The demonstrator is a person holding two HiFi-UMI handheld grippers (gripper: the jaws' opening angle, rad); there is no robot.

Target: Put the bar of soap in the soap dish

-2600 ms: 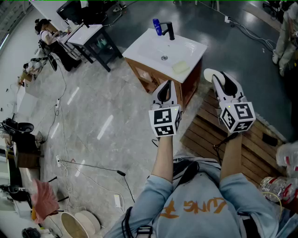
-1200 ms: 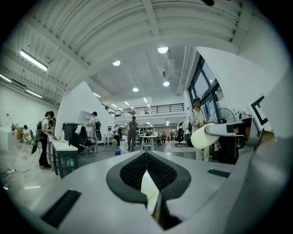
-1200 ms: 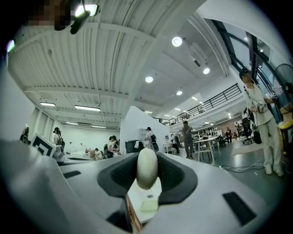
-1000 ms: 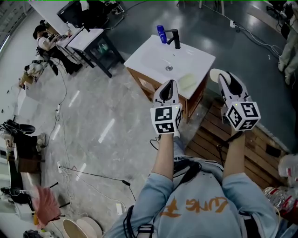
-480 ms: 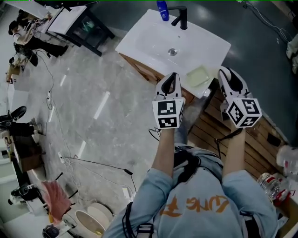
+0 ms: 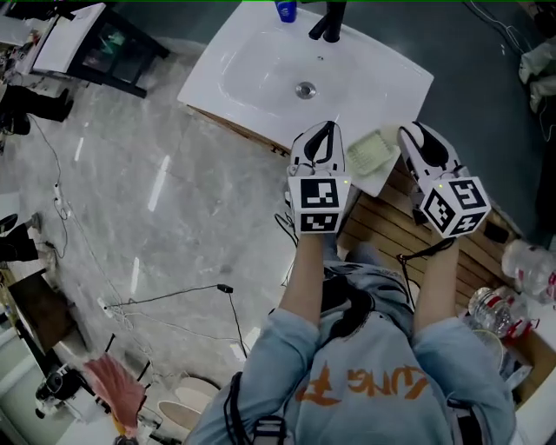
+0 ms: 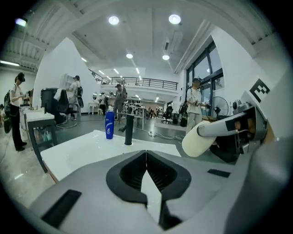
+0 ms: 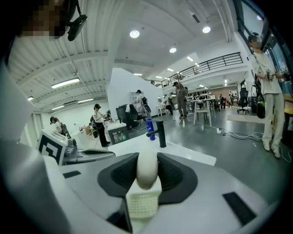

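Now the white sink counter (image 6: 252, 52) fills more of the head view than a second ago. Both my tongs have come down to its near corner, where before they hung short of it. My right gripper (image 6: 417, 137) pinches the one bar of soap (image 8: 147, 170), cream and rounded, upright between the pads. My left gripper (image 7: 146, 155) has its jaws pressed together on nothing. The single pale green soap dish (image 6: 372, 152) sits on that corner between the two grippers, with the soap just beside it, not in it. I count one black faucet (image 6: 328, 22), one blue bottle (image 6: 285, 9) and one drain (image 6: 305, 89).
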